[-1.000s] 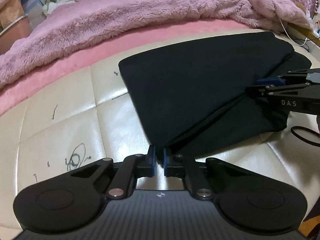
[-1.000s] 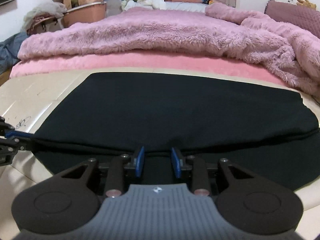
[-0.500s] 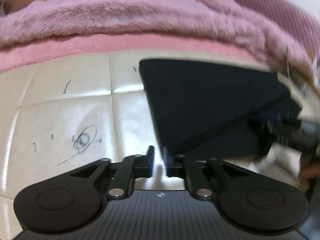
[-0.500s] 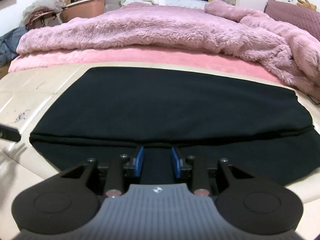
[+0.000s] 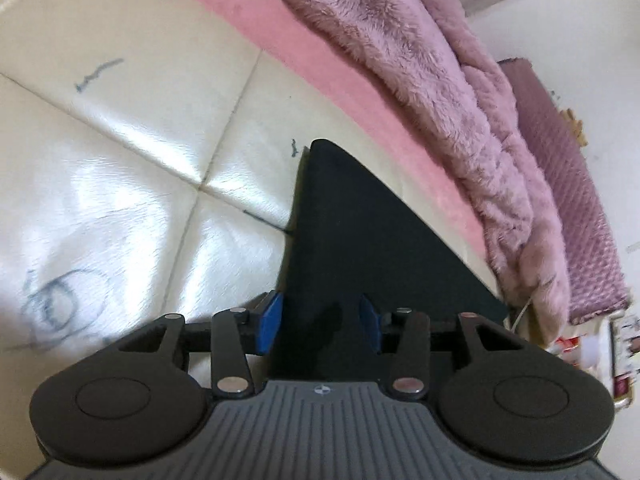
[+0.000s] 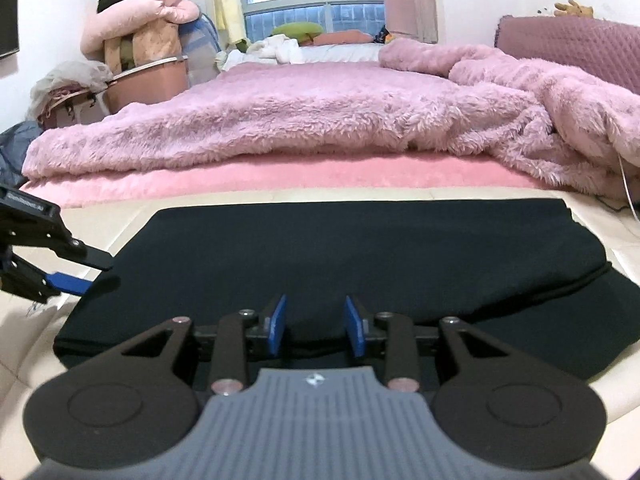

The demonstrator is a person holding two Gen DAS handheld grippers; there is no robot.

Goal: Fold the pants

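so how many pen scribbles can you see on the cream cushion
3 clear ones in the left wrist view: a short dash at upper left, a small mark by the pants' far corner, a round doodle at lower left. Others may be hidden under the pants.

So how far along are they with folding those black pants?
Mostly done, it seems: the black pants lie flat in a layered fold on the cream bench. Both the left gripper and right gripper are open, holding nothing. Perhaps one last fold or smoothing is left.

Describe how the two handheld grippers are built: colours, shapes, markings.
Left gripper and right gripper match: matte black linkage arms with silver pivot pins, round black side discs, a ribbed grey centre plate bearing a small round emblem, and blue pads on the fingers.
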